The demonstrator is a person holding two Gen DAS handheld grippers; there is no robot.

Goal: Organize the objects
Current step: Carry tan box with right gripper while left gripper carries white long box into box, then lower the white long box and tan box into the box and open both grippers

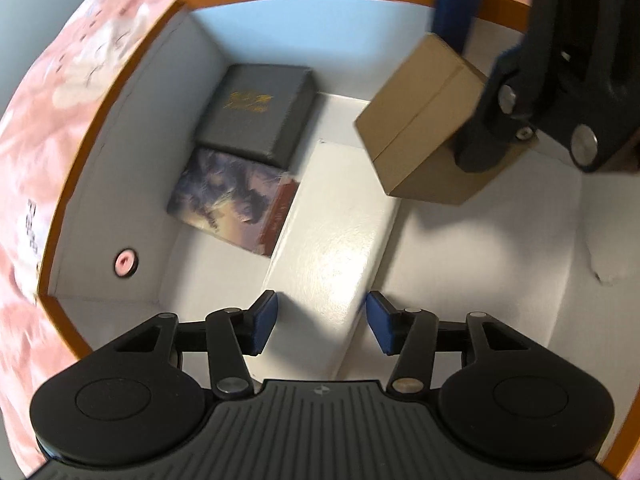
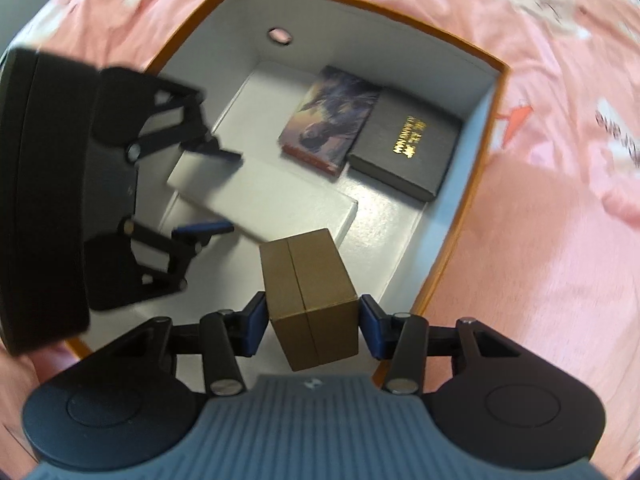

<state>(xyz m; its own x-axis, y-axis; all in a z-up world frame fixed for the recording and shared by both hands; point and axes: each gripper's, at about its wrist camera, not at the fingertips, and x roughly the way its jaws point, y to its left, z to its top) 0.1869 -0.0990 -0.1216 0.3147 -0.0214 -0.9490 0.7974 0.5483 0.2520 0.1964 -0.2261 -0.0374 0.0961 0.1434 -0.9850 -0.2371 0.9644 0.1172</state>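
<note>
A large box with an orange rim (image 1: pixel 120 80) and white inside (image 2: pixel 400 240) lies on a pink bedspread. In it lie a black box with gold lettering (image 1: pixel 256 108) (image 2: pixel 404 148), a picture-covered box (image 1: pixel 232 200) (image 2: pixel 328 116) beside it, and a long white box (image 1: pixel 332 248) (image 2: pixel 260 196). My left gripper (image 1: pixel 320 328) is open, its pads on either side of the white box's near end, not touching. My right gripper (image 2: pixel 314 326) is shut on a brown cardboard box (image 2: pixel 310 300) (image 1: pixel 424 128), held above the big box's floor.
The pink patterned bedspread (image 2: pixel 540 160) surrounds the big box. A small round hole (image 1: pixel 126 263) (image 2: pixel 280 35) is in one white wall. Bare white floor (image 1: pixel 480 260) lies under and beside the brown box.
</note>
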